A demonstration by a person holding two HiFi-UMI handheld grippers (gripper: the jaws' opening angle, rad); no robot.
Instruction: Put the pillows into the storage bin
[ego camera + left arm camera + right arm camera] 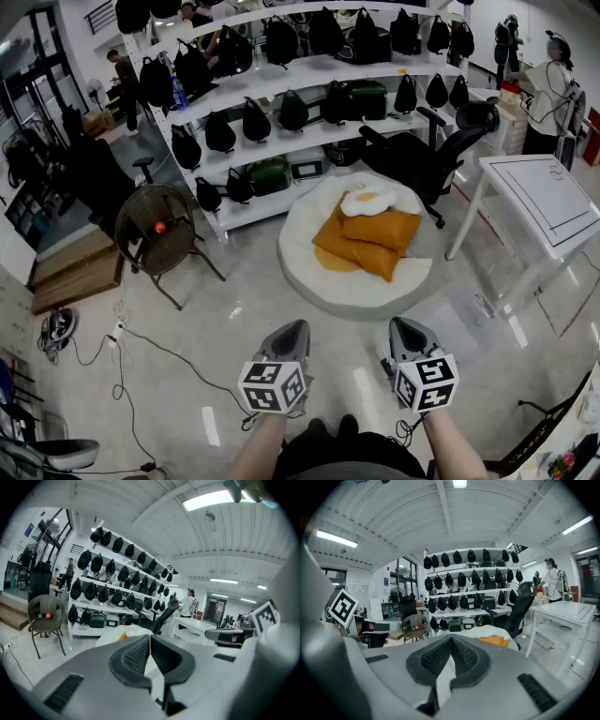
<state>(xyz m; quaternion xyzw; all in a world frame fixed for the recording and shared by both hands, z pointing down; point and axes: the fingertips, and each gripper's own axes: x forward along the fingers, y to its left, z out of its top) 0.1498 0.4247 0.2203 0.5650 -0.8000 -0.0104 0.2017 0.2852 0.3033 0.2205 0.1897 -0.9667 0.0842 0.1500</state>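
Where a round white cushion (309, 274) lies, plump orange pillows (377, 232) — stacked.

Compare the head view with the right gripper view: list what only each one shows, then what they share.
Only the head view: the person's forearms, the marker cube on the right gripper, and cables on the floor. Only the right gripper view: ceiling lights, and that gripper's jaws seen close up, closed together on nothing. Both: the shelves of black bags, the orange pillows on the round white cushion, the wicker chair and the white table.
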